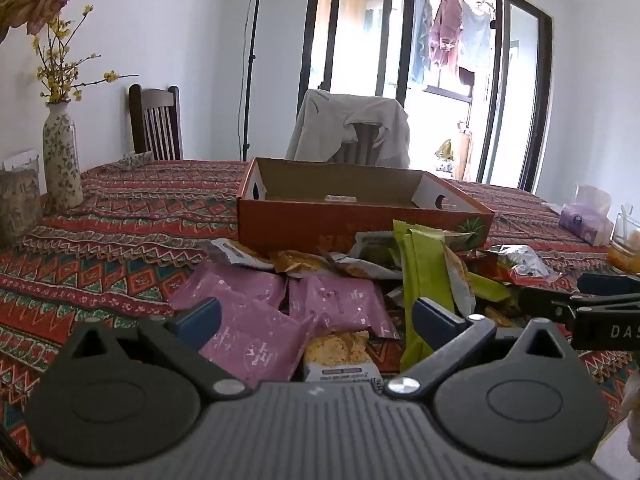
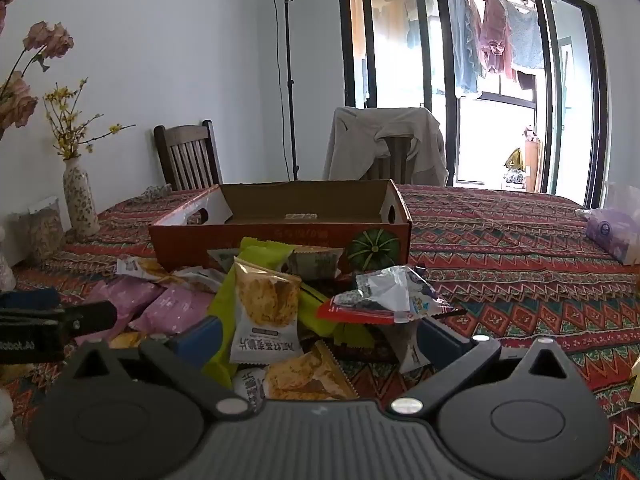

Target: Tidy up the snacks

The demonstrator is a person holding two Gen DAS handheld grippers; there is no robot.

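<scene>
A heap of snack packets lies on the patterned tablecloth in front of an open orange cardboard box [image 1: 280, 224] [image 2: 192, 240]. Pink packets [image 1: 256, 320] [image 2: 168, 308], green packets [image 1: 424, 264] [image 2: 224, 300], a clear cracker packet [image 2: 266, 308] and a red-edged silvery packet [image 2: 384, 296] are in the heap. My left gripper [image 1: 316, 320] hovers open over the pink packets, holding nothing. My right gripper [image 2: 320, 334] hovers open over the cracker and green packets, with nothing gripped. Each gripper shows at the edge of the other's view.
A flowered vase [image 1: 60, 156] [image 2: 80, 200] and a jar [image 1: 18, 204] stand at the table's left. A tissue pack [image 1: 580, 220] [image 2: 612, 232] and a glass [image 1: 626, 240] sit at the right. Two chairs [image 1: 156, 124] [image 2: 384, 148] stand behind the table.
</scene>
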